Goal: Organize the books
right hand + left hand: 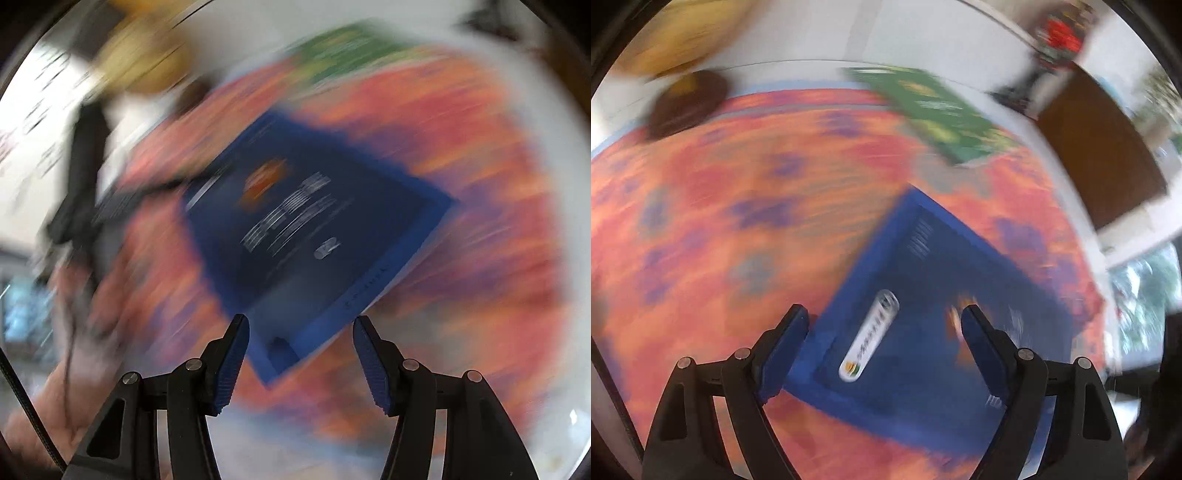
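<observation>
Both views are smeared by motion. A dark blue book with a white label lies flat on the orange flowered cloth. My left gripper hovers over its near end with jaws wide apart, open, and no pad presses on the book. In the right wrist view the same blue book shows white text and an orange emblem. My right gripper stands open just short of the book's near corner, with nothing gripped. A green book lies farther back on the cloth, and it appears as a green smear in the right wrist view.
A dark round object sits at the cloth's far left edge, with something yellow behind it. A brown panel stands at the right. A dark blurred shape crosses the left of the right wrist view.
</observation>
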`<action>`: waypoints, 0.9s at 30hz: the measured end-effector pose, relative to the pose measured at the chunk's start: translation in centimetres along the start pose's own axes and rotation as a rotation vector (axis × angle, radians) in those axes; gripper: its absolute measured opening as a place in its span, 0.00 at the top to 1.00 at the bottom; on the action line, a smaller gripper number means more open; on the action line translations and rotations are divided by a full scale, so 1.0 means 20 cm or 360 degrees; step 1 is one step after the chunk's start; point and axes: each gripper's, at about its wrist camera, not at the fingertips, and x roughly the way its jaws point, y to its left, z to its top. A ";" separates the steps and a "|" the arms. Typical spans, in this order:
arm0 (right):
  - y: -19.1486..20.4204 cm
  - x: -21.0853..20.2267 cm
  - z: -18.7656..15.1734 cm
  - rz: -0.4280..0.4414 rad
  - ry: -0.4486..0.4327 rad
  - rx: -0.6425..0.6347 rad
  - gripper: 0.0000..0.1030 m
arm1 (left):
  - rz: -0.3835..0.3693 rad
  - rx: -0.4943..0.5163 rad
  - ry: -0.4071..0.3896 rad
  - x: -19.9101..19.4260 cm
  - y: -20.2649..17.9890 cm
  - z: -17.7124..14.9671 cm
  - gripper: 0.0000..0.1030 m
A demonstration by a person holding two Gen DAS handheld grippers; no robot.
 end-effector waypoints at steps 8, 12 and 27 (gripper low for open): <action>0.21 -0.01 0.17 -0.0309 -0.0344 -0.0350 0.49 | 0.0032 -0.0251 0.0011 -0.31 0.35 -0.42 0.20; 0.09 0.17 0.32 -0.0335 -0.0213 -0.0215 0.49 | -0.0106 -0.0241 0.0040 -0.29 0.32 -0.60 0.20; 0.21 0.29 0.04 0.0046 -0.0075 -0.0141 0.43 | -0.0111 -0.0132 -0.0025 -0.30 0.30 -0.66 0.19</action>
